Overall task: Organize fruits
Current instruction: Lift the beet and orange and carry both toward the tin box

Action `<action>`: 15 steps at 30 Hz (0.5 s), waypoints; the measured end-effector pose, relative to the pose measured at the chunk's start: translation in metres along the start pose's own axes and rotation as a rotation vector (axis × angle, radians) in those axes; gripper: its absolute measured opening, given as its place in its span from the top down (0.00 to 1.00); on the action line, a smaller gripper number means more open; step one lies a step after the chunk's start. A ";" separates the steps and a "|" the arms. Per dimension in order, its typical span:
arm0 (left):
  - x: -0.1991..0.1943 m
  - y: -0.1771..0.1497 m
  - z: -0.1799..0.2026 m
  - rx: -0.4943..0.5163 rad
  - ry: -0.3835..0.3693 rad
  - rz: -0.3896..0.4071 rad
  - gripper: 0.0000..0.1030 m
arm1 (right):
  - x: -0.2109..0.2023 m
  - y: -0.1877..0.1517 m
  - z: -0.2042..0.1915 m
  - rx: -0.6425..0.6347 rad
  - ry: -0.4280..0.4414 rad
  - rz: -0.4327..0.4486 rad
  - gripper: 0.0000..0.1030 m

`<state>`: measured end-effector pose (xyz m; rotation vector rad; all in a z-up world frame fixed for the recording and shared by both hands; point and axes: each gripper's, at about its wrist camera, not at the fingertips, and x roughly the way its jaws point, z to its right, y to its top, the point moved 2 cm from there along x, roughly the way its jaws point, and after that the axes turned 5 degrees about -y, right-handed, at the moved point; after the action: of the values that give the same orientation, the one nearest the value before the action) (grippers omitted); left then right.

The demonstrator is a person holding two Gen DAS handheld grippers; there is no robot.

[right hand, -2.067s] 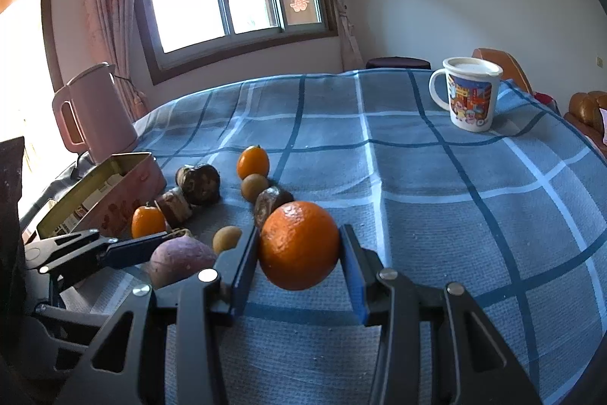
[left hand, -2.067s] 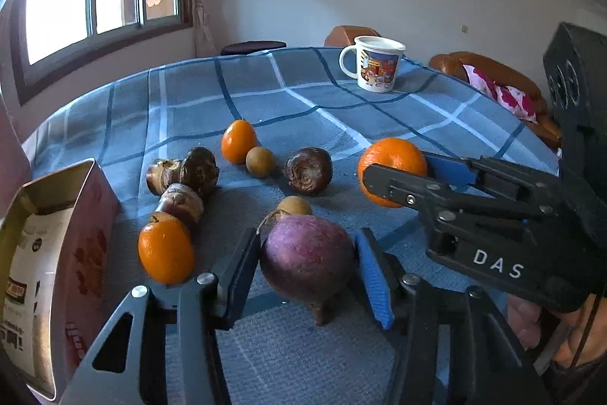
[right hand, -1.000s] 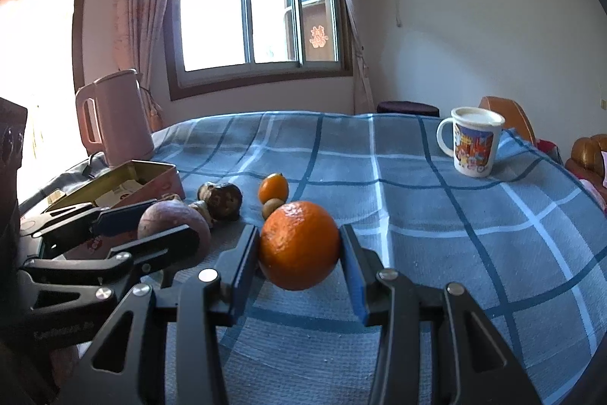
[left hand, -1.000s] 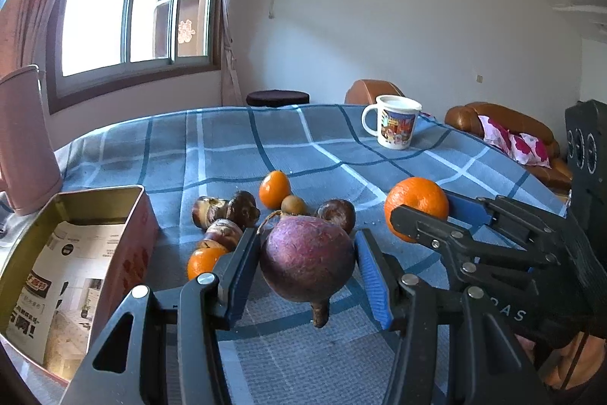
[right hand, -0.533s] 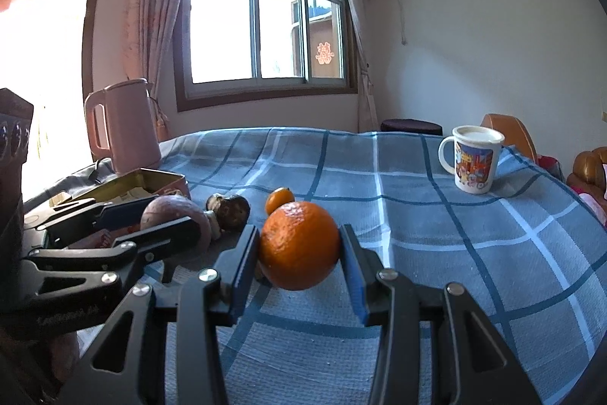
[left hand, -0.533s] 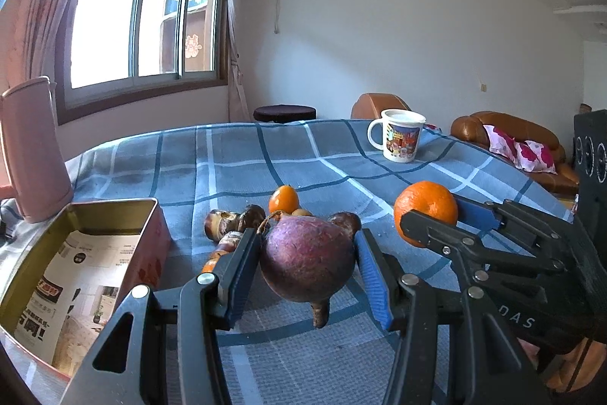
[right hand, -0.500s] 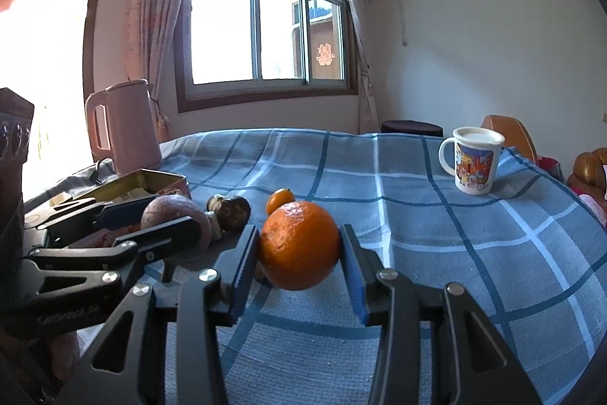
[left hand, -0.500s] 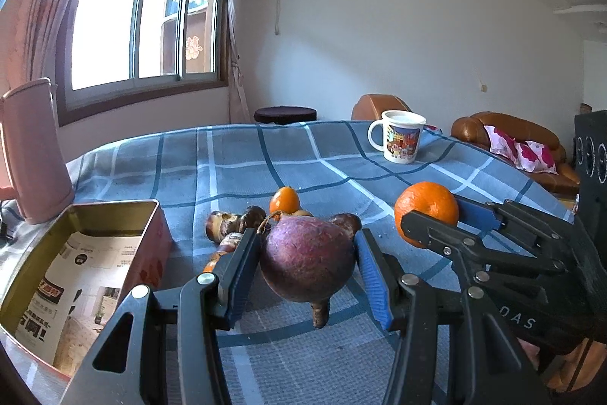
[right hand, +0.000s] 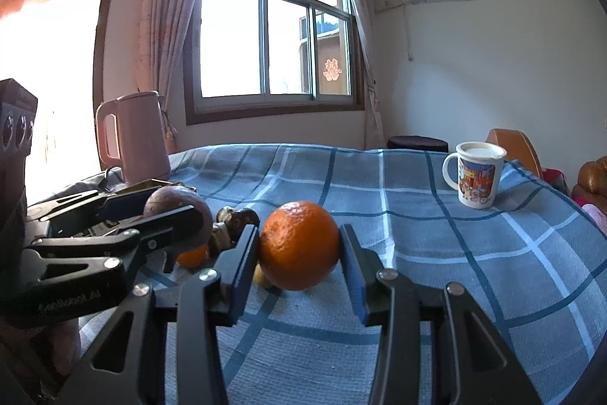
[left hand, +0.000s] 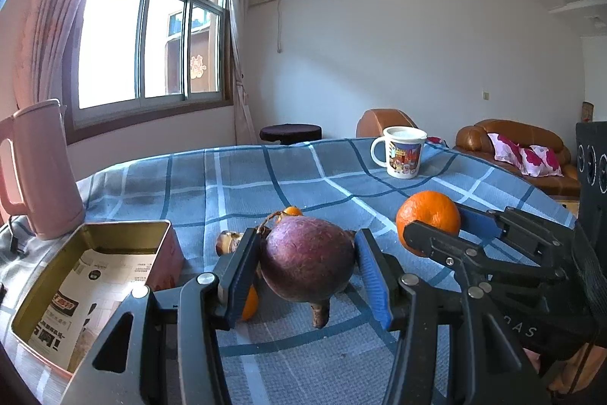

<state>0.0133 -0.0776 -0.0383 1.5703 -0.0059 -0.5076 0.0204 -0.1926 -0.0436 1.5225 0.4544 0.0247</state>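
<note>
Fruit fills both tools: the left gripper [left hand: 308, 270] is clamped on a purple root-tailed fruit [left hand: 307, 262], the right gripper [right hand: 299, 249] on an orange [right hand: 299, 245], both lifted above the blue plaid tablecloth [right hand: 436, 253] beside an open tin box [left hand: 91, 276].

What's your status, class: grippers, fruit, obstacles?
Left gripper shut on purple root. Right gripper shut on orange. Open tin left; nothing visibly blocking.

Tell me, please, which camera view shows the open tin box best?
The left wrist view: the tin box shows its open top, gold walls and the printed paper inside. In the right wrist view only a sliver of its rim shows behind the left gripper.
</note>
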 end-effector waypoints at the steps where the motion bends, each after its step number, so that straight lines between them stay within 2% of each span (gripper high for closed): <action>1: -0.001 0.001 0.000 0.003 0.002 0.004 0.48 | -0.001 0.000 0.000 0.000 0.001 0.003 0.56; 15: -0.012 0.009 -0.001 0.020 0.037 0.062 0.48 | -0.007 0.002 0.004 0.021 0.020 0.048 0.56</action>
<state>0.0053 -0.0736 -0.0258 1.5937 -0.0312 -0.4314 0.0155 -0.1987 -0.0394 1.5544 0.4350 0.0728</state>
